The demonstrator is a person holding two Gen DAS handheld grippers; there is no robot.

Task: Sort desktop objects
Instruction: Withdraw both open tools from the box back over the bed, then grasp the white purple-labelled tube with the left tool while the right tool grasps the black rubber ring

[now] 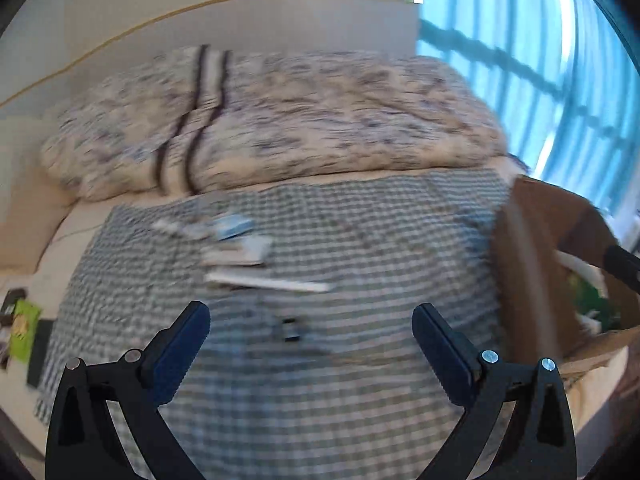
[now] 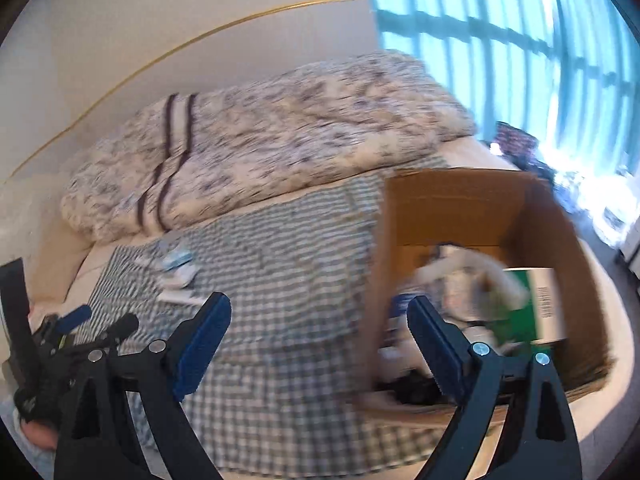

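Packets (image 1: 236, 248) lie on the checked cloth (image 1: 360, 240) ahead of the empty, wide-open left gripper (image 1: 311, 330).

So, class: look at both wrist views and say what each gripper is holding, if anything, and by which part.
Nothing is held. The left gripper and the right gripper both stand open with empty jaws above the checked cloth.

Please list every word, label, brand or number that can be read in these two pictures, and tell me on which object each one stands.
No text can be read in either view.
Green and white box in the cardboard box: barcode on its white side, digits too blurred.
Packets on the checked cloth: print smeared by motion.
Green packet at the left edge: marks too small.
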